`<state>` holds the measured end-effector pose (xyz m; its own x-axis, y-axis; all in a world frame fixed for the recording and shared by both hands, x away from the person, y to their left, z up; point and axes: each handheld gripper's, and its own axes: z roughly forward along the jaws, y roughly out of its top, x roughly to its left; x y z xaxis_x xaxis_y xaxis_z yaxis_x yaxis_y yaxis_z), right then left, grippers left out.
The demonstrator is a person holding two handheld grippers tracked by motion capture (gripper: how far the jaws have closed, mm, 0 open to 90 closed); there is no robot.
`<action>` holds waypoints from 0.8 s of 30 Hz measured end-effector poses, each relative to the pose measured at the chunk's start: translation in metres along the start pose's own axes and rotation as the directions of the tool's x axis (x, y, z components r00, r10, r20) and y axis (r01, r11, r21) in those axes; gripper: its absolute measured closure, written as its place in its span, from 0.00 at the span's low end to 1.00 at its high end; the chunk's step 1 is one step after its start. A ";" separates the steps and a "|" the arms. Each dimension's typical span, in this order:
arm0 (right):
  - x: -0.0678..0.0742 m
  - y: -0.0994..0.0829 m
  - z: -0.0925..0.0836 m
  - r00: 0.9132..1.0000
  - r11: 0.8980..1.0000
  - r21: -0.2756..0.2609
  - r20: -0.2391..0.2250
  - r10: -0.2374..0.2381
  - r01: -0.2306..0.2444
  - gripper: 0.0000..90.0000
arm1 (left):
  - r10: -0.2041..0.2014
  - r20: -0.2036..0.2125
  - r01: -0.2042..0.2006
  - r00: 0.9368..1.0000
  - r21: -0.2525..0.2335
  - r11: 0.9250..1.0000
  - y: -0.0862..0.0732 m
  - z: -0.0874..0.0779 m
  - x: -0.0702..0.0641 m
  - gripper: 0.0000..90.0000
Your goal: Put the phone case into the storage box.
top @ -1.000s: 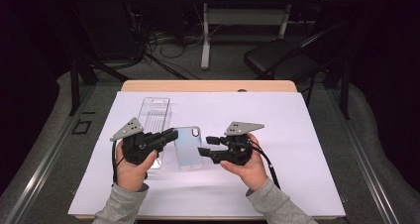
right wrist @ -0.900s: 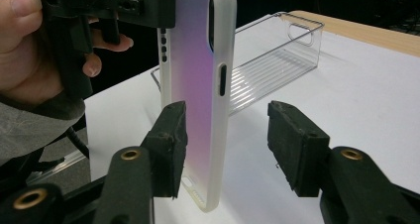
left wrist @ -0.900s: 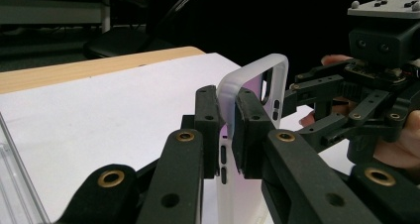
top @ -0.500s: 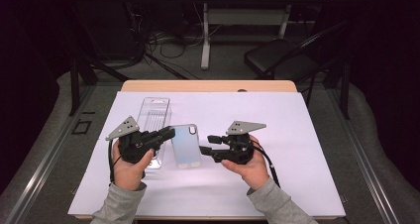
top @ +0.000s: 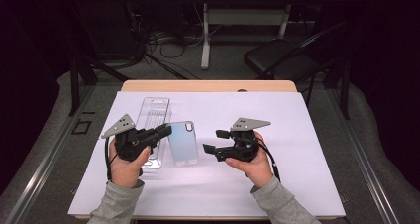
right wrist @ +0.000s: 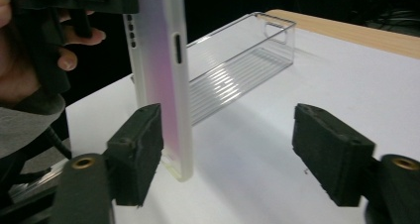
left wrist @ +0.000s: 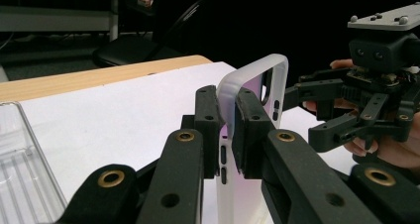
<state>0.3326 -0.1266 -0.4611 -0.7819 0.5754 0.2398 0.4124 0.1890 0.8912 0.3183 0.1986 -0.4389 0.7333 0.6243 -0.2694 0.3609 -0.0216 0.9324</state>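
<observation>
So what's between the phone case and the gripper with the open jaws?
Just bare white table, as the high view shows, between the case and the right hand-held gripper, whose jaws have just been opening with nothing clamped.

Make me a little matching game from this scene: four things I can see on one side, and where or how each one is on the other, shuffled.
Things:
1. phone case
2. clear tray
3. left tongs
4. right tongs

States:
A. jaws wide apart, holding nothing
B. lying on the white sheet, beyond the left hand
C. clamped shut on a translucent edge
D. held up off the table, pinched at one side

Pairs: 1-D, 2-B, 3-C, 4-A
</observation>
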 end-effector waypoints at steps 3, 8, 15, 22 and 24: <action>-0.003 0.000 -0.002 1.000 1.000 -0.007 0.024 -0.006 0.006 0.24 | -0.007 -0.005 0.007 1.000 -0.007 1.000 0.000 -0.002 0.003 0.92; -0.008 0.002 -0.006 0.999 1.000 -0.017 0.037 0.001 -0.001 0.23 | -0.013 -0.015 0.013 1.000 -0.016 1.000 0.001 -0.005 0.006 0.92; -0.013 0.001 -0.011 0.998 1.000 -0.030 0.055 0.010 -0.009 0.22 | -0.013 -0.022 0.012 1.000 -0.022 1.000 0.003 -0.006 0.009 0.92; -0.015 0.000 -0.023 0.998 0.998 -0.056 0.065 0.023 -0.020 0.21 | -0.003 -0.034 0.002 0.999 -0.020 1.000 0.008 -0.004 0.015 0.92; -0.016 0.000 -0.028 0.997 0.997 -0.067 0.071 0.031 -0.027 0.20 | -0.008 -0.036 0.007 0.999 -0.022 1.000 0.011 -0.004 0.019 0.92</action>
<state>0.3324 -0.1580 -0.4545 -0.7337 0.6357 0.2400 0.4008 0.1196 0.9083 0.3337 0.2132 -0.4329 0.7088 0.6525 -0.2680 0.3536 0.0001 0.9354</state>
